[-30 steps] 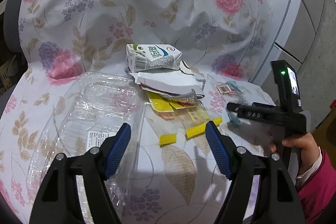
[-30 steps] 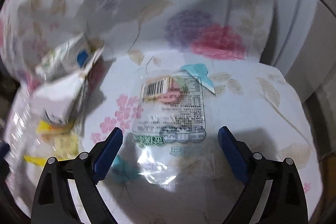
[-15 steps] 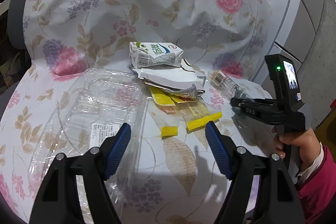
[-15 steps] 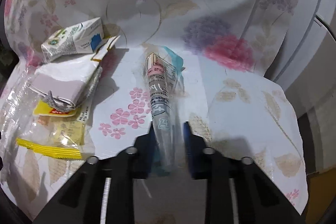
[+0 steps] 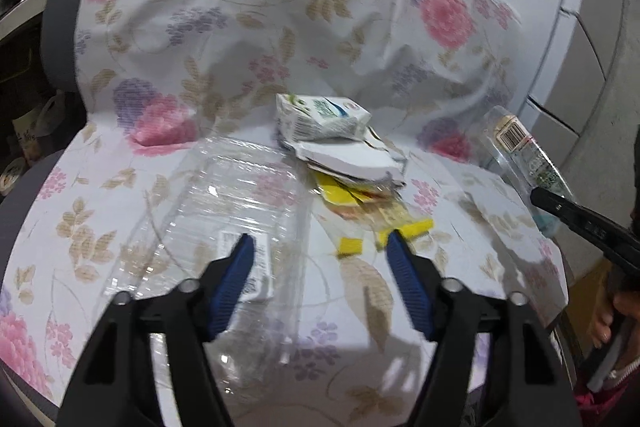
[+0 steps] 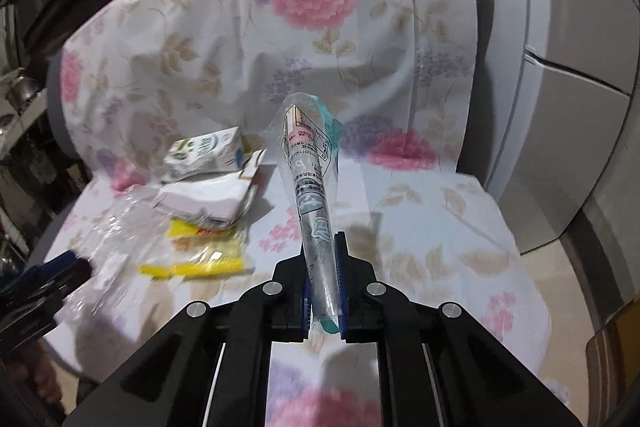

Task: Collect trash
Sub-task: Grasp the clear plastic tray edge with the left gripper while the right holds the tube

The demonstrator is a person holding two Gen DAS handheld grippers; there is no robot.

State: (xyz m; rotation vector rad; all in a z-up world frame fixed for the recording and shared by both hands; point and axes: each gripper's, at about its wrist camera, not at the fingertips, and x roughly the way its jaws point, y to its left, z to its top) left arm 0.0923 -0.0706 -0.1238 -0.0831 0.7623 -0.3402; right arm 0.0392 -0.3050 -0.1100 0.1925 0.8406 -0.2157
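**Trash on the covered chair seat**

A small white milk carton (image 5: pixel 320 117) lies at the seat's back, atop crumpled white paper (image 5: pixel 352 161). Yellow-edged sachets (image 5: pixel 384 223) lie before them; a clear plastic tray (image 5: pixel 224 211) lies to their left.

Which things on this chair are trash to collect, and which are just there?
Trash:
- clear wrapper, pinched in the right claw
- milk carton
- torn white bag
- yellow-edged packets
- clear plastic tray

Just there:
- floral cover
- white cabinet

Black grippers; ribbed blue fingers (image 5: pixel 232 283); pink sleeve (image 5: pixel 596 397)
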